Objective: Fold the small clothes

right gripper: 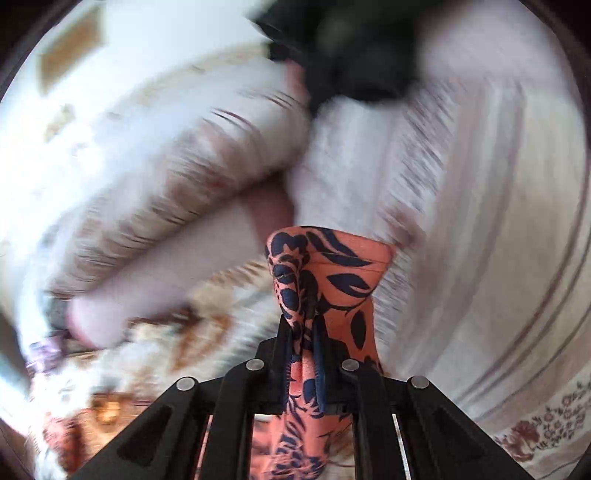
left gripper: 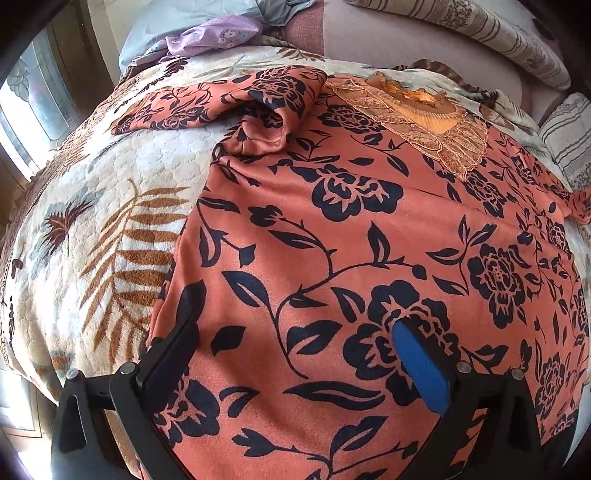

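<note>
Left wrist view had the orange floral garment point(left gripper: 332, 240) spread pretty flat over a cream leaf-print blanket point(left gripper: 110, 206) on the bed, filling most of the near and right part of the picture. Its far left sleeve point(left gripper: 207, 107) was bunched and folded over on itself, and the embroidered gold neckline point(left gripper: 421, 118) sat at the far end, right of the middle. The left hand-held gripper point(left gripper: 295, 325) hung over the near part of the fabric with its jaws wide apart and nothing between them; the blue pad point(left gripper: 417, 365) on the right-side finger was plain to see against the cloth, while the left-side finger sat over the garment's left edge. I couldn't tell if the tips actually touched the cloth. Far behind the garment there was a lilac cloth point(left gripper: 218, 35) on the left and a striped pillow point(left gripper: 491, 33) on the right.

The right wrist camera was a mess of motion blur, just pale striped bedding point(right gripper: 480, 221) smeared everywhere. What stayed sharp was the right hand-held gripper point(right gripper: 304, 325), squeezed fully together on a pinch of the same orange floral fabric, which stood up past the fingertips in a bunched fold and also trailed down between the fingers toward the camera.
</note>
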Demonstrator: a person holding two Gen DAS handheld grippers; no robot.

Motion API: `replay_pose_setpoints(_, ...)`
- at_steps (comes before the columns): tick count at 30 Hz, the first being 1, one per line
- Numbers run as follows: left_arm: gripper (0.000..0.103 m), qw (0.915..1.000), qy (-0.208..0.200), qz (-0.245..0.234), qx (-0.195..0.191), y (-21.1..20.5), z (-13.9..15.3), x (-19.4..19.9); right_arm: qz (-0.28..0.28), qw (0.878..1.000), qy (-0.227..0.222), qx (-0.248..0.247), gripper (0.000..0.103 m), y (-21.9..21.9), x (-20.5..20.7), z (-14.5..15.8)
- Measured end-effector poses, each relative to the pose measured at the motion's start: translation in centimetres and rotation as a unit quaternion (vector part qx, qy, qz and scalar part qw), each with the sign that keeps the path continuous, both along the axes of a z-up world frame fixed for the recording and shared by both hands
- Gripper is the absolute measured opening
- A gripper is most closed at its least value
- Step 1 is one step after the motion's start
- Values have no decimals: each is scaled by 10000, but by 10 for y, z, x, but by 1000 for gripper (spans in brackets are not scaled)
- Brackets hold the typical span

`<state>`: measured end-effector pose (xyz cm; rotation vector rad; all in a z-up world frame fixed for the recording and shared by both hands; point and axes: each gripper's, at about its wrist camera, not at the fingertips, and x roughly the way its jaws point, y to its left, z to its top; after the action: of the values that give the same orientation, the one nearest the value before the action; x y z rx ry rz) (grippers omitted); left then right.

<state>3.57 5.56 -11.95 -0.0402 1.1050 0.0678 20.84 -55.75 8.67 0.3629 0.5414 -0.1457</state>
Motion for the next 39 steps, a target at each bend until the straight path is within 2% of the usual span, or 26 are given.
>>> replay_pose_setpoints(3, 103, 9999, -121, 28, -66, 6, 7, -9, 1093, 9916, -634, -268, 11, 79, -2, 49)
replay_pose_setpoints(5, 103, 9997, -209, 67, -125, 11, 11, -15, 2091, 9731, -844, -471, 11, 144, -3, 68)
replay_pose_setpoints(7, 103, 9993, -301, 118, -172, 18, 17, -22, 2895, 9510, -936, -546, 15, 212, -2, 68)
replay_pose_setpoints(8, 103, 9991, -345, 155, -186, 22, 19, -24, 3253, 9402, -900, -462, 30, 244, -1, 60)
replay_pose_setpoints(9, 103, 9989, -374, 200, -206, 27, 21, -27, 3581, 9295, -817, -323, 54, 275, 1, 48)
replay_pose_setpoints(10, 103, 9987, -385, 244, -244, 31, 22, -29, 3786, 9227, -701, -179, 103, 302, 7, 29)
replay_pose_setpoints(12, 103, 9983, -395, 302, -319, 40, 24, -31, 3998, 9158, -353, 154, 103, 349, 8, -17)
replay_pose_setpoints(14, 103, 9978, -443, 365, -345, 47, 29, -32, 3869, 9191, 156, 736, 102, 369, 6, -68)
replay_pose_setpoints(17, 103, 9967, -612, 328, -411, 53, 39, -31, 3247, 9270, 551, 1797, 102, 343, -9, -135)
replay_pose_setpoints(20, 103, 9957, -649, 185, -640, 52, 43, -17, 2495, 9361, 982, 2275, 102, 294, -40, -176)
replay_pose_setpoints(23, 103, 9914, -673, -98, -1118, 36, 50, 11, 2076, 9384, 1136, 2519, 102, 253, -62, -196)
replay_pose_setpoints(26, 103, 9846, -690, -390, -1557, 16, 58, 55, 1976, 9378, 1156, 2609, 102, 221, -79, -197)
replay_pose_setpoints(28, 103, 9772, -504, -551, -1990, 6, 56, 91, 1939, 9363, 1160, 2689, 102, 211, -88, -203)
replay_pose_setpoints(31, 103, 9679, -57, -442, -2474, -5, 40, 138, 1909, 9350, 1111, 2775, 102, 203, -97, -213)
replay_pose_setpoints(33, 102, 9608, 300, -187, -2748, -8, 24, 162, 1931, 9339, 1062, 2816, 102, 200, -101, -218)
replay_pose_setpoints(35, 99, 9506, 536, 143, -3054, -9, 11, 174, 1963, 9359, 1021, 2740, 102, 200, -103, -218)
replay_pose_setpoints(37, 86, 9361, 676, 396, -3428, -10, 2, 178, 2010, 9366, 1019, 2681, 102, 202, -102, -218)
replay_pose_setpoints(38, 84, 9293, 733, 529, -3582, -10, -1, 179, 2023, 9366, 1008, 2679, 102, 202, -102, -219)
replay_pose_setpoints(39, 84, 9259, 786, 693, -3630, -11, -5, 180, 2028, 9362, 989, 2694, 102, 202, -102, -220)
